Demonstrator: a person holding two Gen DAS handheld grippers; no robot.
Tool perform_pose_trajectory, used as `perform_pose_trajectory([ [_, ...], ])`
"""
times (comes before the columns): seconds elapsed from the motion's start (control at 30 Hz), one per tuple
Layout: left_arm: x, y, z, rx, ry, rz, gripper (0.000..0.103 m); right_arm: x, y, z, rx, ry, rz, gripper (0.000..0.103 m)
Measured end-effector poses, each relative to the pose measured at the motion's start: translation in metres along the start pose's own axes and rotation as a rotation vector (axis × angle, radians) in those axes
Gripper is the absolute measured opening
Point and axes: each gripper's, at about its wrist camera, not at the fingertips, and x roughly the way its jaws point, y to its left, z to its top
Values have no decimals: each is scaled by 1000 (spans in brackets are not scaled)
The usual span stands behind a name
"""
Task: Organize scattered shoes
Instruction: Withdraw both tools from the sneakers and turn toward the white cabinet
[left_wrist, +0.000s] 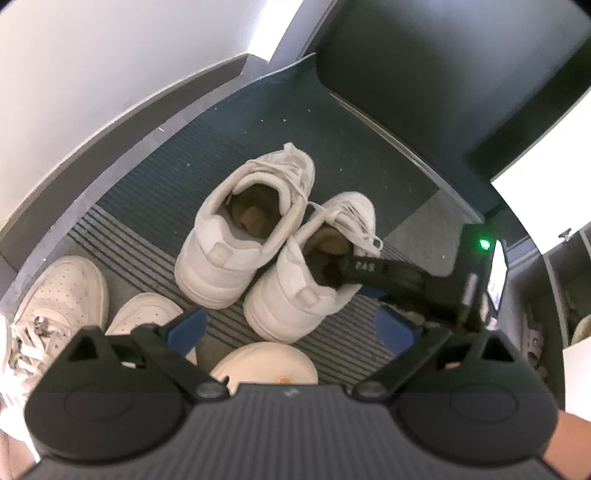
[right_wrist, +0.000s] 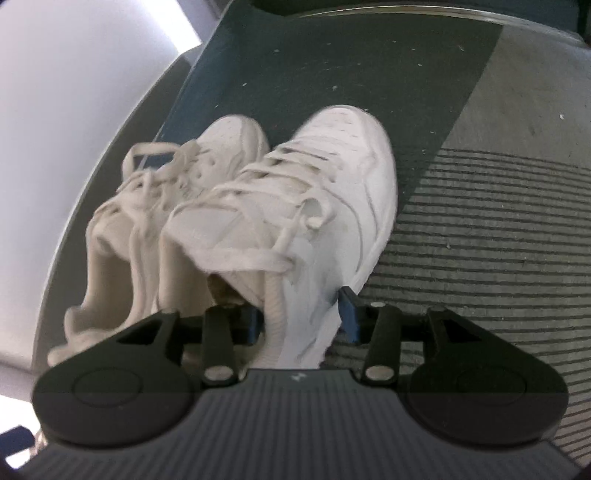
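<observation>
Two white lace-up sneakers stand side by side on a striped mat, heels toward my left gripper. The left sneaker sits a little farther back than the right sneaker. My left gripper is open just behind the right sneaker's heel, holding nothing. My right gripper reaches in from the right with one finger inside that shoe's opening. In the right wrist view my right gripper is shut on the outer collar wall of the right sneaker, with the left sneaker beside it.
A perforated white sneaker, another white toe and a beige rounded shoe lie close to my left gripper. A white wall with a grey baseboard runs along the left. A dark panel stands behind, and shelves with sandals are at right.
</observation>
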Motion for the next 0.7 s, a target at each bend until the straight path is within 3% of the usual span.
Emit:
perform_pose_trajectory([
  [0.13, -8, -2, -2, 40, -11, 21, 99, -20, -10, -2, 0, 23, 68, 47],
  [0.23, -5, -11, -8, 68, -6, 22, 99, -67, -14, -13, -133, -16, 28, 48],
  [0.4, 12, -44, -22, 181, 36, -5, 99, -103, -19, -18, -253, -117, 3, 48],
  [0.47, 25, -64, -19, 254, 44, 2, 99, -109, -24, -11, -251, -155, 3, 48],
  [0.6, 44, -85, -10, 302, 95, 13, 97, -114, -41, -4, -213, -227, -5, 48],
  [0.7, 43, -115, -8, 412, 107, 47, 96, -126, -57, -7, -190, -270, -30, 48],
])
